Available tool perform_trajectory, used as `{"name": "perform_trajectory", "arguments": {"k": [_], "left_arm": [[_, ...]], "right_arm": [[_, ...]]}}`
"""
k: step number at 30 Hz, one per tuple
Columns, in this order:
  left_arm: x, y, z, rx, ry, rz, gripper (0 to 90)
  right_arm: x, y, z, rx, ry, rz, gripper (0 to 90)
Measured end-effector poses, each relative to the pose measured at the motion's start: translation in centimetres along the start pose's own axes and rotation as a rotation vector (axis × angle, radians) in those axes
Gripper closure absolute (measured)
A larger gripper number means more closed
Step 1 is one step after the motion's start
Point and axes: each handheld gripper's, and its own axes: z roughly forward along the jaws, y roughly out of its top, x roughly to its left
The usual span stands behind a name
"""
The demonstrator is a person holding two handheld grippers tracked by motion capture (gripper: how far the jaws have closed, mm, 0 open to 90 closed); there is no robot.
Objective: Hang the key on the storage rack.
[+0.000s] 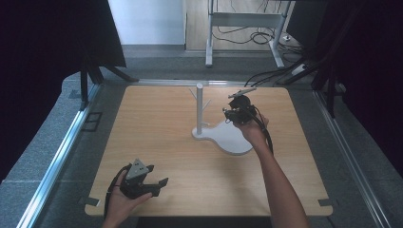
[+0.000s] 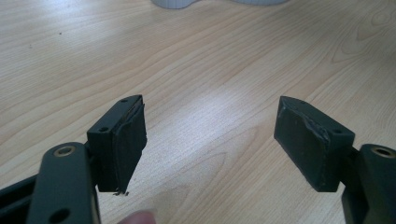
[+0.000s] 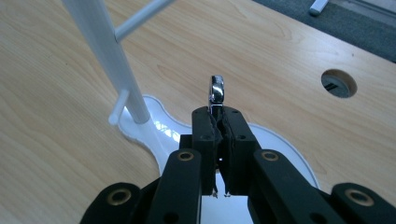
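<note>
A white stand rises mid-table: a thin pole with slanted pegs on a flat white base. Just right of the pole and above the base, my right gripper is held in a hand. In the right gripper view this gripper is shut on a small shiny metal piece that sticks up edge-on from the pads; the pole and a short peg stand to its left. My left gripper rests open near the table's front left. Bare wood lies between its pads.
The wooden table has a round cable hole beyond the stand's base. Grey carpet, metal rails and a desk frame with cables lie past the far edge. Dark curtains hang at both sides.
</note>
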Motion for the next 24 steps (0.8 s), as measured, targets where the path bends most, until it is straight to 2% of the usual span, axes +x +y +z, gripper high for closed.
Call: {"name": "perform_trajectory", "arguments": {"k": [11, 18, 24], "left_arm": [[-0.1, 0.0, 0.1, 0.001, 0.003, 0.003, 25.8], [0.1, -0.1, 0.0, -0.001, 0.007, 0.0, 25.9], [0.1, -0.1, 0.0, 0.0, 0.009, 0.001, 25.9]], "right_arm": [[1.3, 2.1, 1.5, -0.02, -0.01, -0.023, 85.1], [1.4, 2.7, 2.1, -0.024, -0.025, -0.044, 85.0], [1.1, 3.2, 2.7, -0.033, -0.019, -0.022, 85.1]]}}
